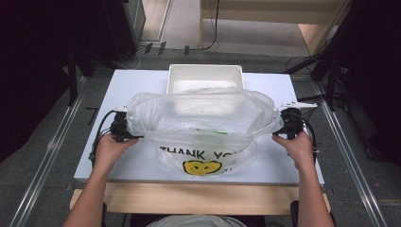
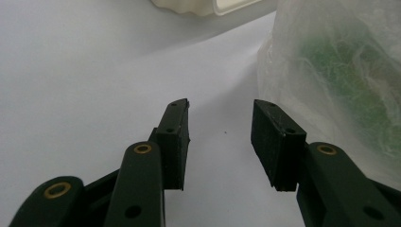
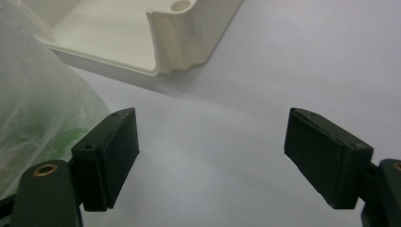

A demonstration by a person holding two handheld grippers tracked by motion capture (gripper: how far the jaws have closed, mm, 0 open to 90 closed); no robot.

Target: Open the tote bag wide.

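A clear plastic bag [image 1: 203, 125] printed "THANK YOU" with a yellow smiley stands puffed open in the middle of the white table [image 1: 142, 82]. Something green shows through its film. My left gripper [image 1: 122, 126] sits at the bag's left edge and my right gripper [image 1: 288, 124] at its right edge. In the left gripper view the jaws [image 2: 220, 137] stand open over bare table, with the bag [image 2: 340, 71] just to their right. In the right gripper view the jaws [image 3: 213, 151] are spread wide and hold nothing, with the bag [image 3: 33, 109] beside the left jaw.
A white plastic bin [image 1: 205, 78] stands right behind the bag at the table's far edge; its corner shows in the gripper views [image 2: 208, 5] [image 3: 123, 33]. A wooden strip [image 1: 198, 196] runs along the near edge. Cables and stands lie on the floor beyond.
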